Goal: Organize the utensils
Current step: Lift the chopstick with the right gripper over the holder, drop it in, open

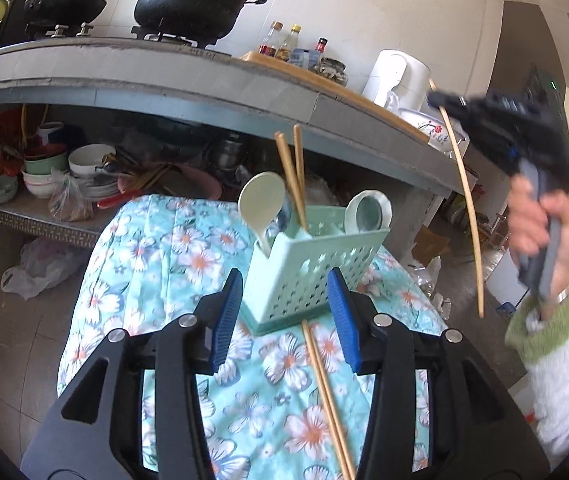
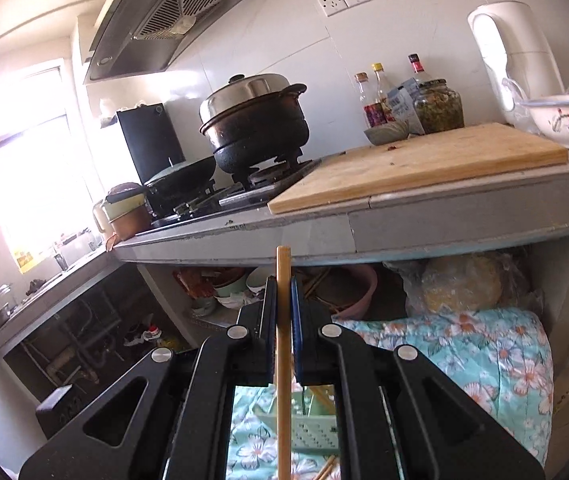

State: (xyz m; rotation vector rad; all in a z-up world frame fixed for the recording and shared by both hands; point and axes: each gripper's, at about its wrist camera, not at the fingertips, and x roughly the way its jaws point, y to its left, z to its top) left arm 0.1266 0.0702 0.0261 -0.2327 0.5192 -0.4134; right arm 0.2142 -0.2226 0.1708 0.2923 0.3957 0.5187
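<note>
A mint green perforated basket (image 1: pixel 316 268) stands on the floral cloth (image 1: pixel 156 248). It holds a white spoon (image 1: pixel 262 204), two wooden chopsticks (image 1: pixel 292 168) and a round ladle (image 1: pixel 368 212). Two more chopsticks (image 1: pixel 324 392) lie on the cloth in front of the basket, running under my left gripper (image 1: pixel 285 280). That gripper is open, its blue pads (image 1: pixel 230 300) just short of the basket and gripping nothing. My right gripper (image 1: pixel 444 104), up at the right in a person's hand (image 1: pixel 540 220), is shut on a single chopstick (image 1: pixel 464 200). In the right wrist view the chopstick (image 2: pixel 283 360) stands upright between the pads of the right gripper (image 2: pixel 283 280).
Behind the table runs a grey counter (image 1: pixel 204 92) with a black pot (image 1: pixel 192 4), a wok (image 1: pixel 64 4), bottles (image 1: pixel 284 40), a cutting board (image 2: pixel 424 160) and a white kettle (image 1: pixel 400 76). Bowls and plates (image 1: pixel 84 168) fill the shelf below. Bags lie on the floor at the left.
</note>
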